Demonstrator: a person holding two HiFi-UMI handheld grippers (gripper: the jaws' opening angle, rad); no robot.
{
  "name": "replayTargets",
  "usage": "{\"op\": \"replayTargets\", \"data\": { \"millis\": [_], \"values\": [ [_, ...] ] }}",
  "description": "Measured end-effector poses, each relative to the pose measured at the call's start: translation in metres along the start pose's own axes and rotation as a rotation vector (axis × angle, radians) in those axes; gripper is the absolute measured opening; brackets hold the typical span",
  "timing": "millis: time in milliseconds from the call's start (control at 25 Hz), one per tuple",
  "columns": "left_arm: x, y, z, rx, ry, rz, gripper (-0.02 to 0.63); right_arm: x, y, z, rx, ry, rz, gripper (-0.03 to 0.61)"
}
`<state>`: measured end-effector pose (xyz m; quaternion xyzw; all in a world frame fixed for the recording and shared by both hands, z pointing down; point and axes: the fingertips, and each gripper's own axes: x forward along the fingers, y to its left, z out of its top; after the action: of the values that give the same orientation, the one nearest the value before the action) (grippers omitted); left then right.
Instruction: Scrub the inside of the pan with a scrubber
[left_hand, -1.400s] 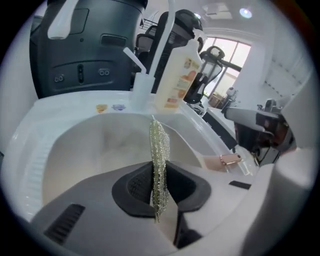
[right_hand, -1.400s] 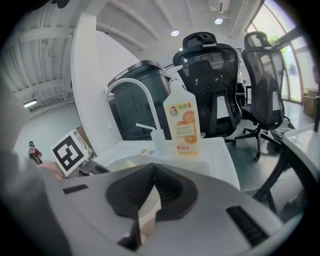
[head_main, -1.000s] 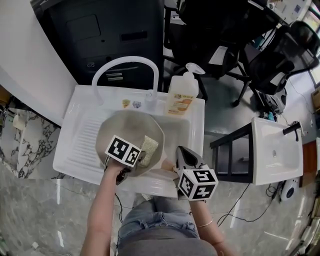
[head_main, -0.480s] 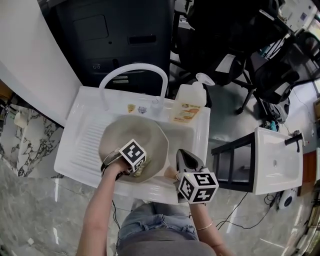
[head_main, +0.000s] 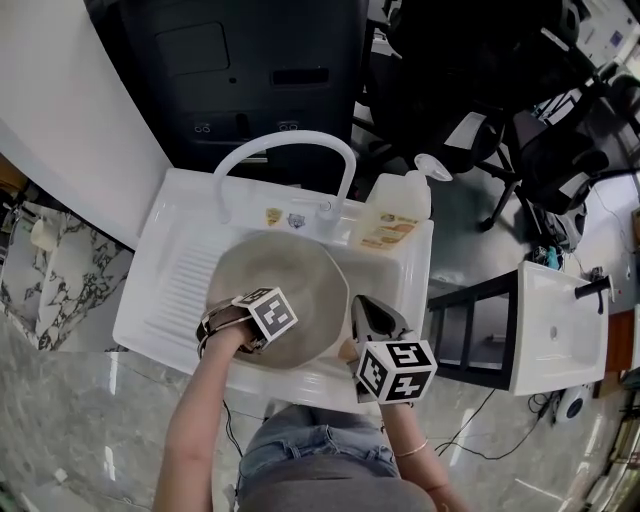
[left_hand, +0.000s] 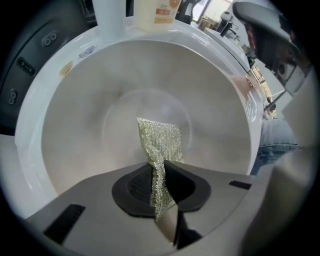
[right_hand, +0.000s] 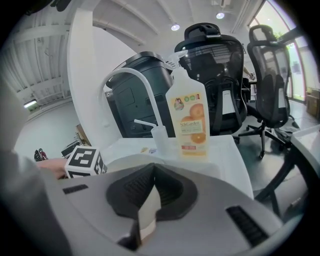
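One view alone shows clamped scrubber (left_hand: 161, 142).

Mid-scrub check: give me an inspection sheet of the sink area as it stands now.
Surface: white sink with ribbed drainboard.
Job's things: pan in the basin; scrubber against its inside.
Clutter: soap bottle and faucet at the back rim.
Tools: left tool shut on scrubber; right tool shut, beside the pan's near rim.
Cables: dark cables on the floor.
Surroundings: office chairs, black cabinet, second white basin.
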<state>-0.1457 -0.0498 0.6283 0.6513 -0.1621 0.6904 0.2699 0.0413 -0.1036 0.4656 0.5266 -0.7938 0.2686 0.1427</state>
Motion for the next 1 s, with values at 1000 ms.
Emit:
{"op": "replayTargets", "data": {
  "millis": [1000],
  "values": [
    [-0.033,0.117,-0.004,0.139,0.062,0.554,0.063,0.019,0.009,0.003,-0.013,0.02,0.005,0.011]
  ]
}}
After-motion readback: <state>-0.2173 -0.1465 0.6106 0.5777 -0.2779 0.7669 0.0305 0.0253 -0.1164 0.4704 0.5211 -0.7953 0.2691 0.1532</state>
